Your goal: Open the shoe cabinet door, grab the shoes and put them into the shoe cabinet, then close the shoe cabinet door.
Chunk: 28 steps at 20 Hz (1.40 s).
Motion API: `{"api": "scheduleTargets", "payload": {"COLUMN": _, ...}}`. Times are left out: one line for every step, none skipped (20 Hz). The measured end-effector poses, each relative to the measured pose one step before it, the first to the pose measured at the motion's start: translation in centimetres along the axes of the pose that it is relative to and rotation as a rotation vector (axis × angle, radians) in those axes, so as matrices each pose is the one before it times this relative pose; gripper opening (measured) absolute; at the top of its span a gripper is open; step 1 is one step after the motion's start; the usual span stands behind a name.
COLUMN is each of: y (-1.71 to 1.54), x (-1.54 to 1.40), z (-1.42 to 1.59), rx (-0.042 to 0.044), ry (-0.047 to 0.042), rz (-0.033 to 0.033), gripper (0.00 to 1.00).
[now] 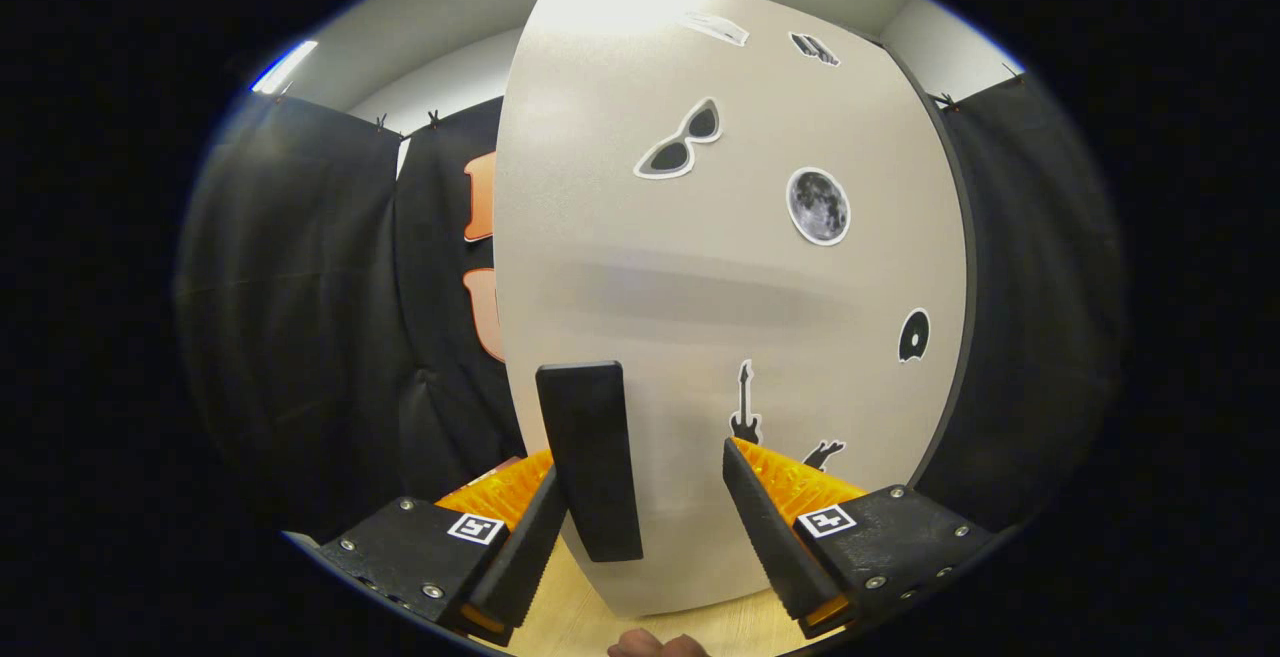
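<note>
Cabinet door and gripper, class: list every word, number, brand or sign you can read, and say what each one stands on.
Readable words, numbers or brands: none.
Cabinet door: picture stickers only, with no text: sunglasses, moon, record, guitar; the two top stickers are too distorted to identify.
Gripper, its fingers open either side of the door's black handle: two square coded markers, patterns rather than letters.

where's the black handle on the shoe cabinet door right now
In the gripper view, the black rectangular handle stands upright on the pale cabinet door, between the open gripper fingers, nearer the left one, left of the guitar sticker.
</note>
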<state>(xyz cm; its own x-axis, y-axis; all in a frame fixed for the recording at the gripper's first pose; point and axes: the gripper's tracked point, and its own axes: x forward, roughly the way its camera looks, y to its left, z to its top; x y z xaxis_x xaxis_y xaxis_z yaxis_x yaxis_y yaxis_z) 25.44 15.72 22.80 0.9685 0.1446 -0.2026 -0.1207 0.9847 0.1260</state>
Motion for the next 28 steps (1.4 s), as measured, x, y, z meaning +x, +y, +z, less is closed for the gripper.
{"api": "scheduleTargets", "payload": {"y": 0.18, "x": 0.544, "z": 0.005, "rx": 0.00496, "ry": 0.00062, "rz": -0.005, "gripper": 0.92}}
{"api": "scheduleTargets", "payload": {"y": 0.158, "x": 0.539, "z": 0.108, "rx": 0.00256, "ry": 0.00205, "rz": -0.00551, "gripper": 0.92}}
{"api": "scheduleTargets", "payload": {"y": 0.154, "x": 0.575, "z": 0.095, "rx": 0.00126, "ry": -0.00166, "rz": -0.00786, "gripper": 0.92}}
{"api": "scheduleTargets", "payload": {"y": 0.005, "x": 0.536, "z": -0.001, "rx": -0.00049, "ry": -0.00071, "rz": -0.00827, "gripper": 0.92}}
{"api": "scheduleTargets", "payload": {"y": 0.094, "x": 0.55, "z": 0.075, "rx": -0.00175, "ry": -0.00134, "rz": -0.00833, "gripper": 0.92}}
{"api": "scheduleTargets", "payload": {"y": 0.127, "x": 0.525, "z": -0.042, "rx": -0.00139, "ry": -0.00174, "rz": -0.00943, "gripper": 0.92}}
{"api": "scheduleTargets", "payload": {"y": 0.036, "x": 0.546, "z": 0.004, "rx": -0.00067, "ry": -0.00216, "rz": -0.00881, "gripper": 0.92}}
{"api": "scheduleTargets", "payload": {"y": 0.012, "x": 0.373, "z": 0.218, "rx": 0.00127, "ry": -0.00244, "rz": -0.00692, "gripper": 0.92}}
{"api": "scheduleTargets", "payload": {"y": -0.121, "x": -0.206, "z": -0.156, "rx": 0.00303, "ry": -0.00082, "rz": -0.0064, "gripper": 0.92}}
{"api": "scheduleTargets", "payload": {"y": -0.01, "x": -0.075, "z": 0.024, "rx": 0.00608, "ry": -0.00046, "rz": -0.00655, "gripper": 0.92}}
{"api": "scheduleTargets", "payload": {"y": -0.005, "x": 0.149, "z": 0.007, "rx": 0.00691, "ry": 0.00094, "rz": -0.006, "gripper": 0.92}}
{"api": "scheduleTargets", "payload": {"y": 0.049, "x": 0.244, "z": -0.016, "rx": 0.00632, "ry": 0.00012, "rz": -0.00621, "gripper": 0.92}}
{"api": "scheduleTargets", "payload": {"y": -0.016, "x": 0.117, "z": 0.044, "rx": 0.00343, "ry": -0.00076, "rz": -0.00617, "gripper": 0.92}}
{"api": "scheduleTargets", "payload": {"y": 0.04, "x": 0.141, "z": 0.062, "rx": -0.00273, "ry": -0.00362, "rz": -0.00711, "gripper": 0.92}}
{"api": "scheduleTargets", "payload": {"y": -0.038, "x": 0.086, "z": -0.013, "rx": -0.00802, "ry": -0.00361, "rz": -0.00627, "gripper": 0.92}}
{"api": "scheduleTargets", "payload": {"y": -0.078, "x": 0.212, "z": -0.119, "rx": -0.01092, "ry": -0.00407, "rz": -0.00498, "gripper": 0.92}}
{"api": "scheduleTargets", "payload": {"y": -0.053, "x": 0.041, "z": -0.014, "rx": -0.00933, "ry": -0.00567, "rz": -0.00458, "gripper": 0.92}}
{"api": "scheduleTargets", "payload": {"y": 0.005, "x": 0.065, "z": -0.027, "rx": -0.00779, "ry": -0.00379, "rz": -0.00524, "gripper": 0.92}}
{"api": "scheduleTargets", "payload": {"y": -0.039, "x": -0.018, "z": -0.032, "rx": -0.00541, "ry": -0.00305, "rz": -0.00484, "gripper": 0.92}}
{"api": "scheduleTargets", "payload": {"y": 0.02, "x": 0.014, "z": 0.065, "rx": -0.00123, "ry": -0.00107, "rz": -0.00633, "gripper": 0.92}}
{"api": "scheduleTargets", "payload": {"y": -0.058, "x": 0.058, "z": 0.051, "rx": 0.0007, "ry": -0.00224, "rz": -0.0072, "gripper": 0.92}}
{"api": "scheduleTargets", "payload": {"y": -0.065, "x": 0.039, "z": 0.057, "rx": 0.00045, "ry": -0.00381, "rz": -0.00751, "gripper": 0.92}}
{"api": "scheduleTargets", "payload": {"y": -0.057, "x": 0.03, "z": -0.073, "rx": -0.00121, "ry": 0.00089, "rz": -0.00614, "gripper": 0.92}}
{"api": "scheduleTargets", "payload": {"y": -0.001, "x": -0.1, "z": 0.11, "rx": -0.00068, "ry": -0.00977, "rz": -0.00375, "gripper": 0.92}}
{"api": "scheduleTargets", "payload": {"y": -0.031, "x": 0.08, "z": -0.025, "rx": -0.00878, "ry": -0.00052, "rz": -0.00175, "gripper": 0.92}}
{"api": "scheduleTargets", "payload": {"y": -0.046, "x": 0.067, "z": 0.113, "rx": -0.00615, "ry": -0.01009, "rz": 0.00013, "gripper": 0.92}}
{"api": "scheduleTargets", "payload": {"y": 0.068, "x": -0.023, "z": -0.056, "rx": -0.00281, "ry": 0.00305, "rz": 0.00077, "gripper": 0.92}}
{"api": "scheduleTargets", "payload": {"y": 0.023, "x": -0.112, "z": 0.066, "rx": 0.00207, "ry": 0.0022, "rz": -0.0001, "gripper": 0.92}}
